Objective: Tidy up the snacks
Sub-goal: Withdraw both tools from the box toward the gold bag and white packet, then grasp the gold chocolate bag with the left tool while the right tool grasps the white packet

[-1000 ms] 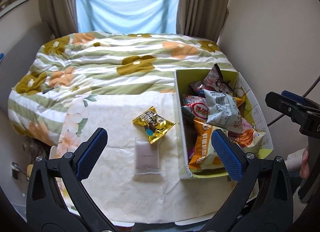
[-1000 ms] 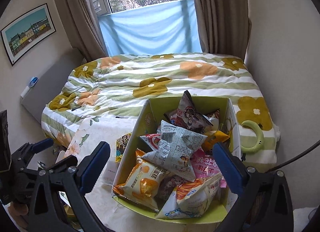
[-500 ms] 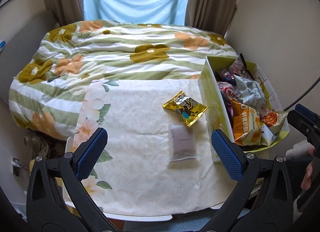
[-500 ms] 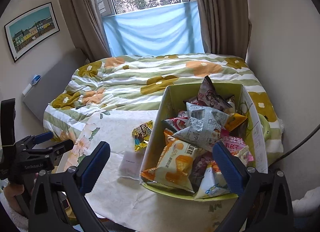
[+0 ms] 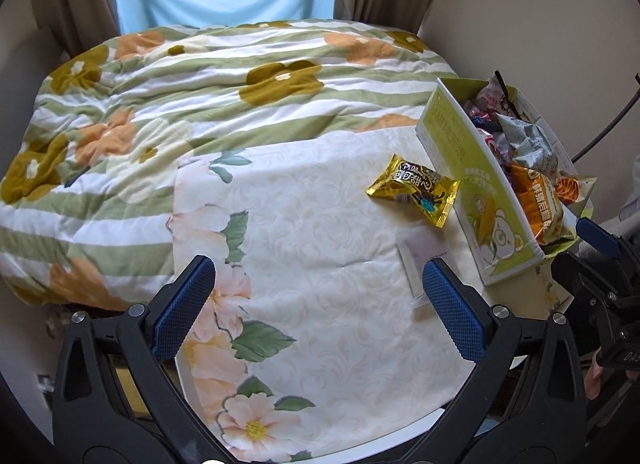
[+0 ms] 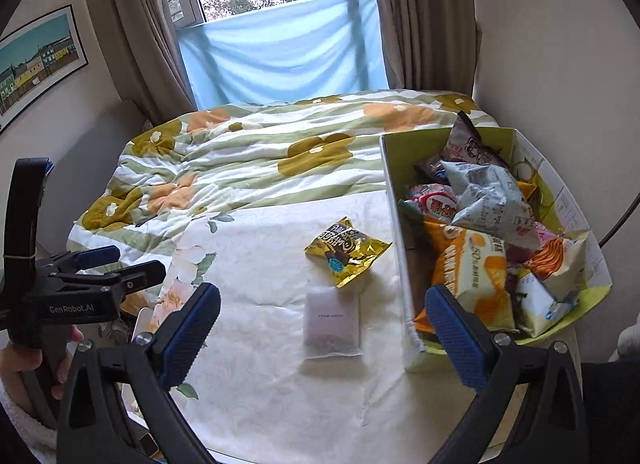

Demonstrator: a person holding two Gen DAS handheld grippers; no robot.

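Note:
A green cardboard box (image 6: 394, 199) (image 5: 452, 131) filled with several snack bags stands at the table's right. A gold snack packet (image 6: 346, 251) (image 5: 414, 189) lies on the cloth just left of the box. A clear pale sachet (image 6: 331, 320) (image 5: 420, 260) lies in front of it. My left gripper (image 5: 316, 300) is open and empty over the floral cloth, left of the sachet. My right gripper (image 6: 324, 334) is open and empty, above the sachet, with its right finger (image 6: 456, 338) in front of the box.
A white floral tablecloth (image 6: 256, 344) covers the table. Behind it is a bed with a green-striped flowered quilt (image 6: 248, 151). Curtains and a window stand at the back, a wall close on the right. The left gripper shows at the left of the right wrist view (image 6: 100, 264).
Both grippers have swung left. The box and the packets have slid to the right in both views. Both grippers stay open and empty.

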